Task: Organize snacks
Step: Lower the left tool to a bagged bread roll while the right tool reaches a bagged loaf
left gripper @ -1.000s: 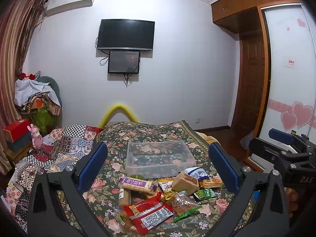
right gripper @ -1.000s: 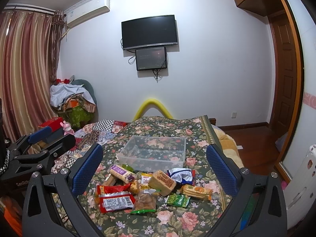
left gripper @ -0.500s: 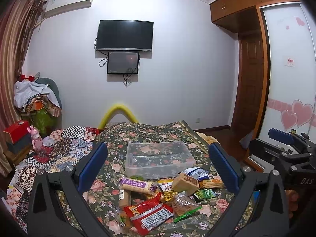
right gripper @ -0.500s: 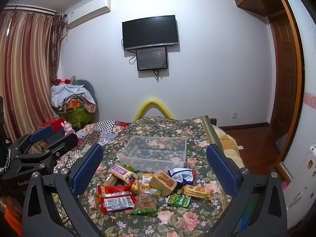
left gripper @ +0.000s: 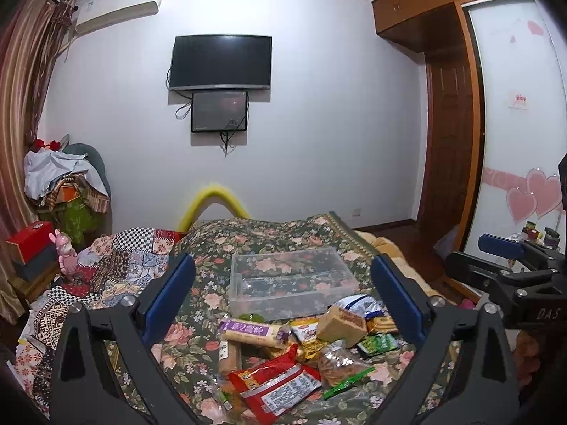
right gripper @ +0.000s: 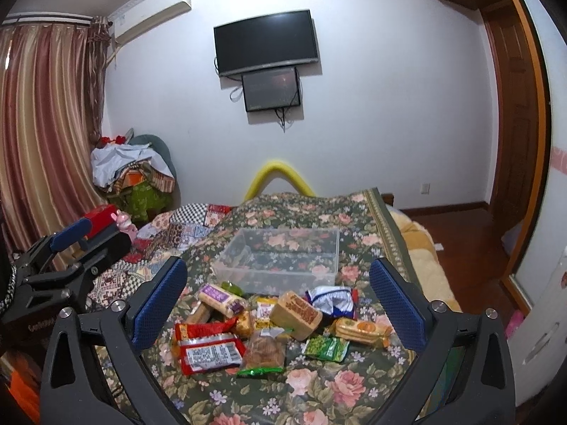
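Observation:
A pile of snack packets lies on a floral bedspread (left gripper: pixel 269 233). It includes a red packet (left gripper: pixel 274 386) (right gripper: pixel 207 349), a purple-labelled roll (left gripper: pixel 253 331) (right gripper: pixel 219 297), a brown cake block (left gripper: pixel 342 326) (right gripper: pixel 296 313), a green packet (left gripper: pixel 377 343) (right gripper: pixel 326 349) and a blue-white bag (right gripper: pixel 331 299). A clear empty plastic box (left gripper: pixel 290 285) (right gripper: pixel 283 258) stands just beyond the pile. My left gripper (left gripper: pixel 283 301) is open and empty above the pile. My right gripper (right gripper: pixel 278 301) is open and empty too, held to the right (left gripper: pixel 510 276) of the left one.
A patchwork quilt (left gripper: pixel 117 262) covers the bed's left side. A heap of clothes (left gripper: pixel 63 184) and a red box (left gripper: pixel 30 241) stand at the left by the curtain. A TV (left gripper: pixel 221 62) hangs on the far wall. A wardrobe (left gripper: pixel 514 141) is at the right.
The right wrist view has shifted and tilted slightly, with the pile a little nearer. The left gripper has barely moved. Both stay open.

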Tool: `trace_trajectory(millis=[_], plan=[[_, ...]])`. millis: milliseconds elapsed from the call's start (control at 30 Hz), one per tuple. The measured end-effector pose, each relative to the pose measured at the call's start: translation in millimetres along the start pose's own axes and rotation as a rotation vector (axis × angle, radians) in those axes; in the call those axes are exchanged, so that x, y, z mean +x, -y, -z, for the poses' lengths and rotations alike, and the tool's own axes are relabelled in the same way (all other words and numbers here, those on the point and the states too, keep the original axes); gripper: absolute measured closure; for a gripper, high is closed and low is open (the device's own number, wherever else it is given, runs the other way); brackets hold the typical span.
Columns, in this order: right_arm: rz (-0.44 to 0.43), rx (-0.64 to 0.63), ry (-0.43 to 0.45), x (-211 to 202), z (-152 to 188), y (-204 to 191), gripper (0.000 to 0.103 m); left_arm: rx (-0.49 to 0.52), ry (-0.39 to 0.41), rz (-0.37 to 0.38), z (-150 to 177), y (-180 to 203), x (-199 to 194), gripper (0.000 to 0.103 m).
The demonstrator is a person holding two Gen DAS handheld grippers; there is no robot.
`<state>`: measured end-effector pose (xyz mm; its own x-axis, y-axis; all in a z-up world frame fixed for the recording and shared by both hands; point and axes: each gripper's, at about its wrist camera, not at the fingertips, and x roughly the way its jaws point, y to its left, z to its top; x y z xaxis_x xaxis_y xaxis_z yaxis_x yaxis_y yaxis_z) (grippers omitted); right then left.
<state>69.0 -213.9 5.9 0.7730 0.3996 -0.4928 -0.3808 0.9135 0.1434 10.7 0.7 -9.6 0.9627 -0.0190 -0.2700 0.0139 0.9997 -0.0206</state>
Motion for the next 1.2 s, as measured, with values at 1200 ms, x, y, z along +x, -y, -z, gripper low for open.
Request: trace_trajectory(millis=[1200], plan=[[-0.043,0.016,-0.477,123.3,88.9,6.5,0.043,-0.063,-0.612,0.003,158.5,-97.8,107.8,0.032]])
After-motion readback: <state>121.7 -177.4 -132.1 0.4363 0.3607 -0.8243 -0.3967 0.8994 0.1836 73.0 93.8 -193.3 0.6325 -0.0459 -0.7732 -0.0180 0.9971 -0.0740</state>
